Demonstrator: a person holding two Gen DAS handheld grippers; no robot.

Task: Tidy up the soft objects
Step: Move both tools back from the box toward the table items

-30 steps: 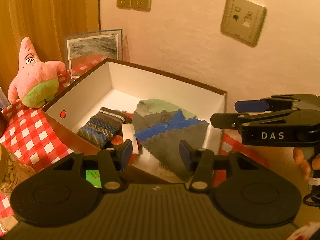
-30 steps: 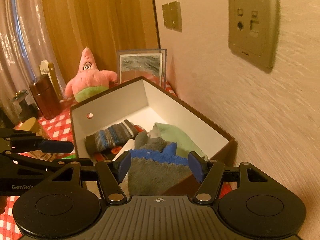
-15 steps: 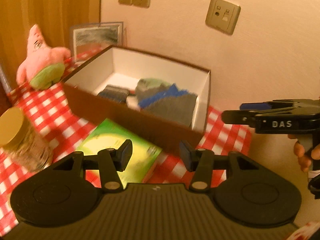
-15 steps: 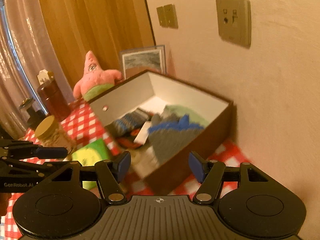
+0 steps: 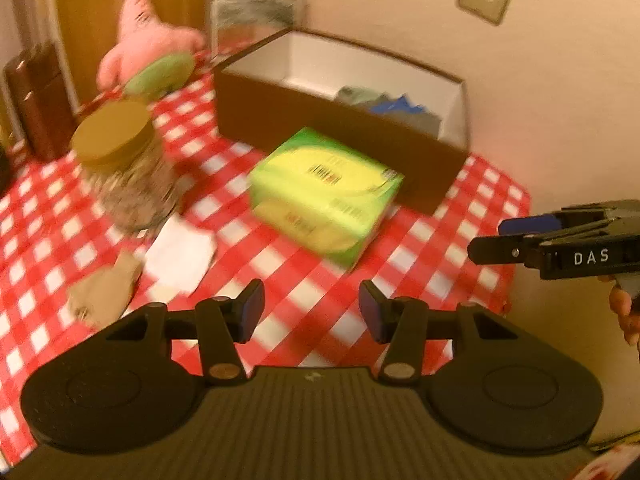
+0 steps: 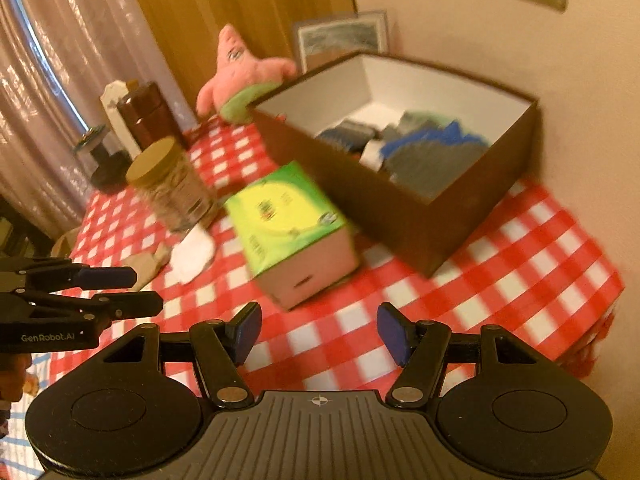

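A brown box with white inner walls stands by the wall and holds several socks, among them a grey and blue one. A white sock and a beige sock lie loose on the red checked cloth near the jar. A pink star plush sits behind the box. My left gripper hangs open over the cloth, nothing between its fingers. My right gripper is open and empty too, to its right.
A green and yellow carton lies in front of the box. A glass jar with a yellow lid stands left of it, a dark brown canister behind. A framed picture leans on the wall.
Both grippers have pulled back from above the box, toward the table's front edge. The carton, the jar and the loose socks have come into view. Both stayed open and empty.
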